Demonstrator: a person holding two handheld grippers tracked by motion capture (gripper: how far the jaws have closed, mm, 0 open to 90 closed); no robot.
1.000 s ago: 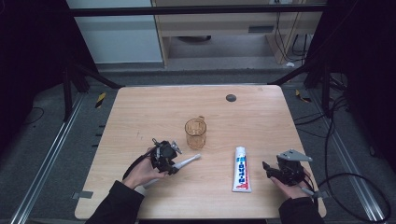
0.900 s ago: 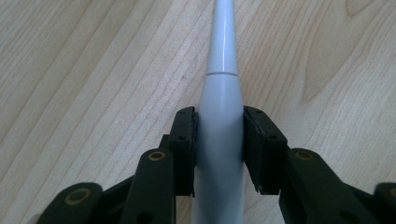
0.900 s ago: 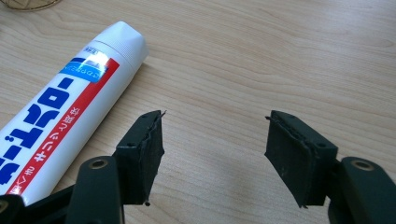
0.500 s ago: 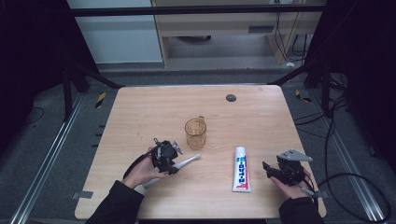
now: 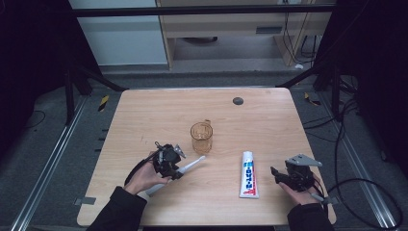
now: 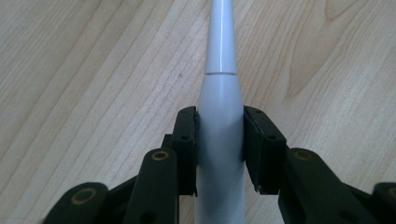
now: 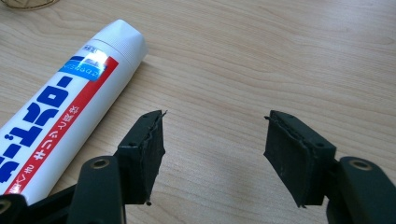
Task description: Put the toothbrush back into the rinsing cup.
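A white electric toothbrush [image 5: 185, 167] lies on the wooden table, its thin neck aimed toward an amber cup [image 5: 201, 137]. My left gripper [image 5: 169, 161] is shut on its thick handle [image 6: 219, 135], both pads pressed against the sides. A white toothpaste tube [image 5: 247, 174] with red and blue print lies right of the toothbrush. My right gripper [image 5: 279, 175] rests low at the table's front right, open, with bare wood between its jaws [image 7: 212, 140]. The tube [image 7: 60, 112] lies just left of its left jaw, apart from it.
A small dark round disc [image 5: 237, 100] sits near the table's far edge. The table [image 5: 144, 110] is pale wood. Dark frame legs and cables stand around it on the grey floor.
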